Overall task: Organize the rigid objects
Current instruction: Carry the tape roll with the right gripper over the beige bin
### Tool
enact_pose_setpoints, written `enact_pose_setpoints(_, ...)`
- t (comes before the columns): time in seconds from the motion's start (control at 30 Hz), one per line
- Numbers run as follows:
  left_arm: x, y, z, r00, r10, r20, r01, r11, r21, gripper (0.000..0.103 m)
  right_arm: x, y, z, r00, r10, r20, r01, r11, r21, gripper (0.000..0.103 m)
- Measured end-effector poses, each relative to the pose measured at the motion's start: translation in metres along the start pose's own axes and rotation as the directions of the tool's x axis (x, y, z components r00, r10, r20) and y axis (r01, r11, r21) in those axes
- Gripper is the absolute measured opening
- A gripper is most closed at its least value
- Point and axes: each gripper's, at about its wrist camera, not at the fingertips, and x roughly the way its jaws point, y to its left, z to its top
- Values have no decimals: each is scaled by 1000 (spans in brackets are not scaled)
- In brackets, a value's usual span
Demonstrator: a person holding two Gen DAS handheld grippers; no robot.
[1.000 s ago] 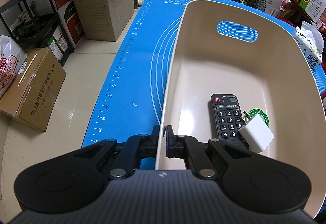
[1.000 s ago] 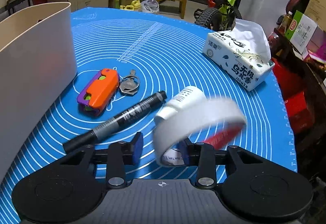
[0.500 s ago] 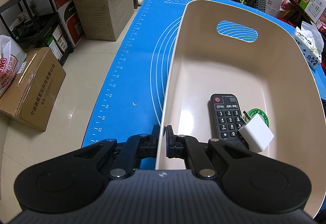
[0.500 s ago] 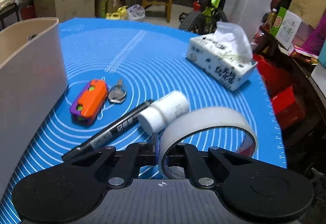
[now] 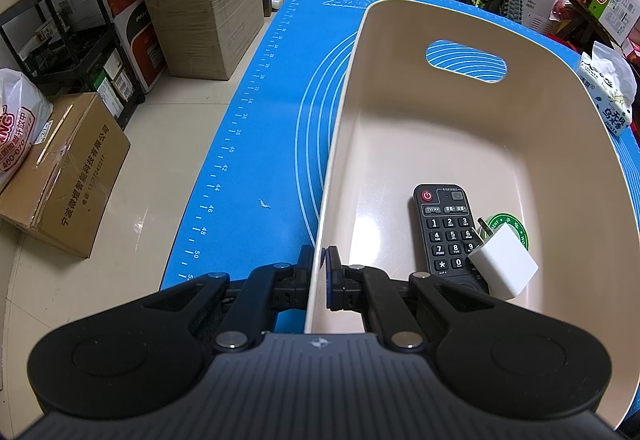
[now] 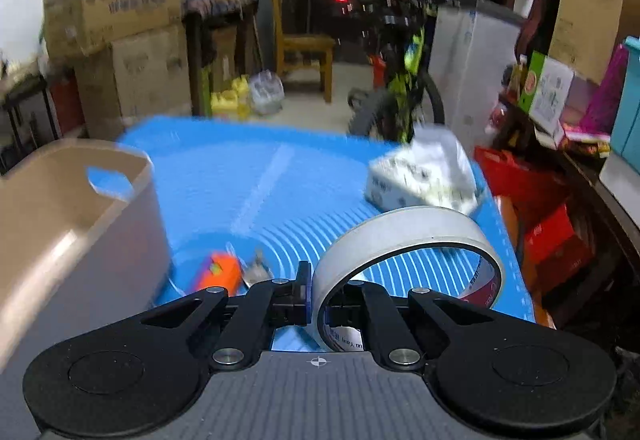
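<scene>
Left gripper (image 5: pixel 319 272) was clamped on the beige plastic bin (image 5: pixel 480 23) wall, likely steadying it; right gripper (image 6: pixel 316 294) was pinched on the grey tape roll (image 6: pixel 404 236), lifted clear of the blue-matted surface (image 6: pixel 248 175) for binning.

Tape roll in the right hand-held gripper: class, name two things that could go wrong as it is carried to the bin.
1. The right hand-held gripper pinches only the thin wall of the tape roll, most of it overhanging; it may swing or slip out.
2. The remote and white charger already lie in the bin; a dropped roll could knock them.
</scene>
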Motion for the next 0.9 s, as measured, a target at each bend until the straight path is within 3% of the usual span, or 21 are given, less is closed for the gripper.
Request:
enact_pose_setpoints(0.27,0,0,0,1000,0,0,0,1000,0,7,-35,33,31,984,106,140,-106,994,-8,18)
enact_pose_setpoints(0.43,0,0,0,1000,0,0,0,1000,0,7,-43,58,45,966,193,172,-194,981,-9,18)
enact_pose_setpoints(0.67,0,2,-2,1000,-3,0,3,1000,0,7,-41,116,47,932,335,136,-329,942,-67,18)
enact_pose_setpoints(0.9,0,3,-2,1000,-9,-2,9,1000,3,7,-29,169,35,902,432,-6,-429,893,-134,18)
